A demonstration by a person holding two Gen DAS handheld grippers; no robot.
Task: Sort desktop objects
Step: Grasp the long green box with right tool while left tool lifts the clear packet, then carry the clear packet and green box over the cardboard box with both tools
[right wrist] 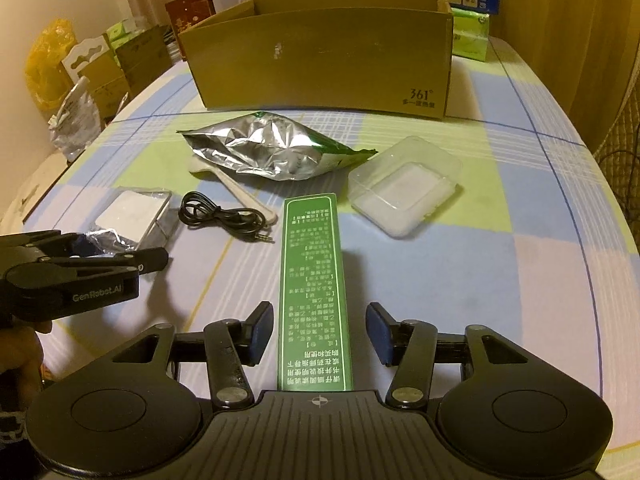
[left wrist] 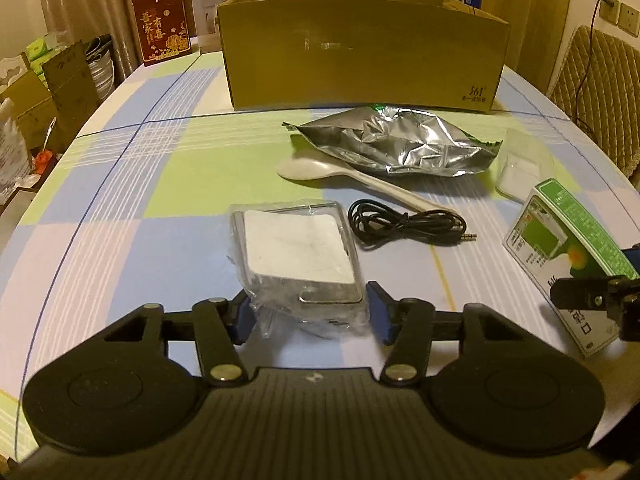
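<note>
The big cardboard box (left wrist: 362, 46) is sitting at the far side of the table (left wrist: 120, 208), and everything else is lying in front of it.

Far out in front of the box, on the left, the left gripper (left wrist: 307, 312) is reaching around a silver packet in a clear plastic bag (left wrist: 298, 258). Its two blue pads are sitting on each side of the bag's near end. The left pad seems to be touching the loose plastic, but I cannot tell if the right pad is touching yet. The bag looks slippery and floppy, so the pads might be pinching only plastic, and the packet could slide out on the way to the box.

Closer to the box, a white spoon (left wrist: 340, 178) is poking out from under a crinkly foil bag (left wrist: 396, 146). A black audio cable (left wrist: 400, 226) is lying just in front of the spoon. A clear plastic case (right wrist: 404, 186) is sitting to the right of the foil bag.

On the right, the right gripper (right wrist: 318, 334) is reaching around a green and white medicine box (right wrist: 314, 280). Its fingers are wide apart, with a gap showing on the right side, so it is not squeezing yet. The medicine box is standing tall on a thin edge, so a bump from one finger could be tipping it over.
</note>
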